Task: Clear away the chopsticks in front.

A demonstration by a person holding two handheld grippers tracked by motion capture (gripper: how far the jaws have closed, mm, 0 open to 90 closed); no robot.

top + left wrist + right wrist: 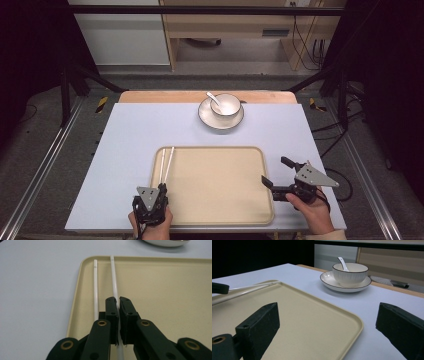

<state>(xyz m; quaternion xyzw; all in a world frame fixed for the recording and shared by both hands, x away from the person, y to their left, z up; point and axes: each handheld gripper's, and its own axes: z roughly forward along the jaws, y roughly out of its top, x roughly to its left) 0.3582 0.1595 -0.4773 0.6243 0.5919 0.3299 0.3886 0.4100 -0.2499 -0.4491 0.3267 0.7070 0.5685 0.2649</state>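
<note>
- Beige and smooth, the tray (215, 185) is a shallow rectangle with rounded corners and a low raised rim, lying at the near middle of the table (130, 140).
- Two thin white chopsticks (166, 164) lie lengthwise along the tray's left side, slim and glossy, their far tips close to the tray's far rim.
- The left gripper (116, 305) has its matte black jaws pressed together on the right-hand chopstick; the other stick lies free just beside it.
- The right gripper (276, 176) is held at the tray's right edge with its jaws spread wide and nothing between them; a grey three-cornered plate sits on top of it.
- A white bowl (350, 271) with a dark rim line and faintly ribbed wall stands on a matching saucer (332, 281) at the far middle of the table, a white spoon (342, 263) leaning inside it.
- The table top is a pale lavender, matte sheet over a wooden board that shows at the far edge.
- Around it: black frame bars, grey floor, light wooden furniture and trailing cables behind.
</note>
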